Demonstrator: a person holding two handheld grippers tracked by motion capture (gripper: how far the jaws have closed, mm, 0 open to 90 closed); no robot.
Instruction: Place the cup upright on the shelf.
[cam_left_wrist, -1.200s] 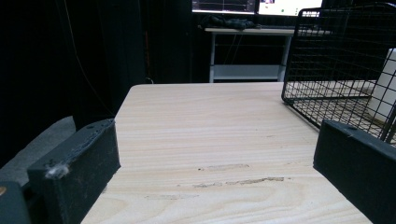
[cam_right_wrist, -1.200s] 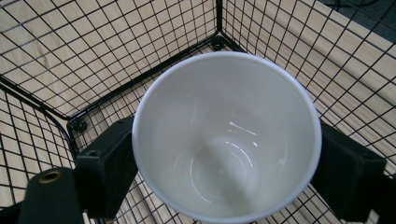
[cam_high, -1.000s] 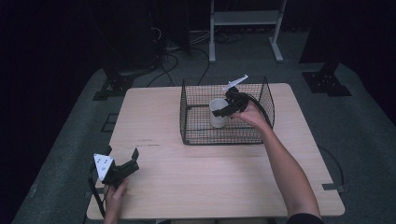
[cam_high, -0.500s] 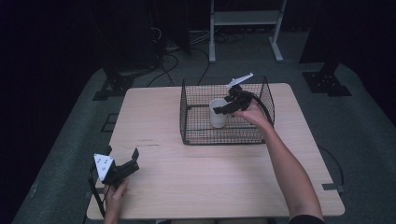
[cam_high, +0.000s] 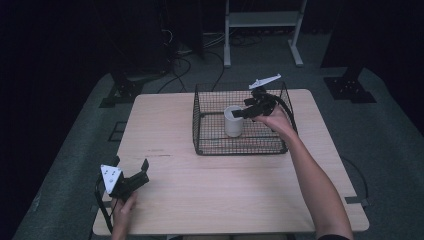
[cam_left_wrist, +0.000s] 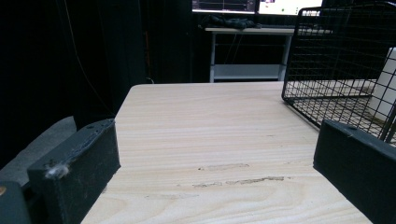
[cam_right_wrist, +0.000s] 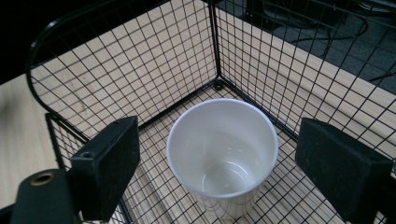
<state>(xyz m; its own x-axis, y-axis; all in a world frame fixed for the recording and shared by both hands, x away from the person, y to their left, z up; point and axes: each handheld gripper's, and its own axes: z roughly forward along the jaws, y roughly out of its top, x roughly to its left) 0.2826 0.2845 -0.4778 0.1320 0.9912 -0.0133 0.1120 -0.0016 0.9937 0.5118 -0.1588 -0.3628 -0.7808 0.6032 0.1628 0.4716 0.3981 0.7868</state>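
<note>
**Cup sits in the basket, right gripper spread above it**

The white cup (cam_high: 233, 120) stands upright on the floor of the wire basket (cam_high: 210, 145), toward its middle and apart from the walls. The right gripper (cam_high: 239, 113) hangs just over it; in the right gripper view the jaws stand wide on either side of the rim, touching nothing, and the cup (cam_right_wrist: 223, 154) is empty. Judging from this, either a placing is finished and only the withdrawal is left, or a pick-up is about to start and the closing and lifting remain; the pictures cannot settle which. The left gripper (cam_high: 131, 172) rests low near the table's (cam_high: 225, 190) front left corner, jaws apart, holding nothing.
</note>
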